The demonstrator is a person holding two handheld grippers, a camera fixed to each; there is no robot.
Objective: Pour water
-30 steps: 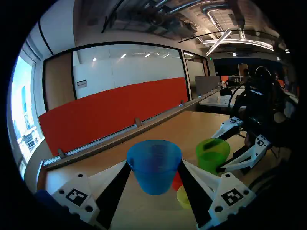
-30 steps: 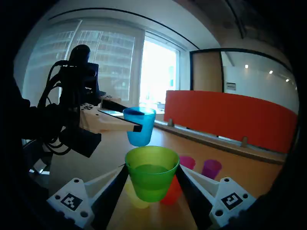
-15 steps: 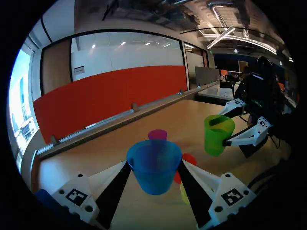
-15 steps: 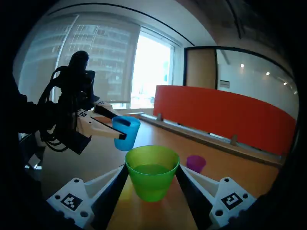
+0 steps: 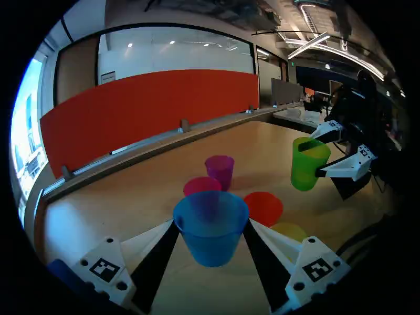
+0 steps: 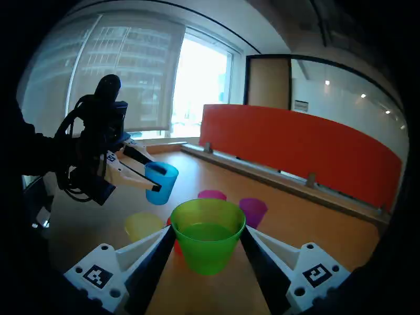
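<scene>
Left gripper view: blue cup (image 5: pixel 211 231), green cup (image 5: pixel 308 164)

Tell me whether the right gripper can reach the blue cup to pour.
Probably not yet: the right gripper holds its green cup well apart from the blue cup; nothing stands between.

Purple cup (image 5: pixel 219 169), magenta cup (image 5: pixel 202 185), red cup (image 5: pixel 263 207), yellow cup (image 5: pixel 287 231) crowd the tabletop (image 5: pixel 131 194). Air between blue cup (image 5: pixel 211 231) and green cup (image 5: pixel 308 163) open.

Left tongs (image 5: pixel 211 239) clamping blue cup (image 5: pixel 210 227)
</scene>
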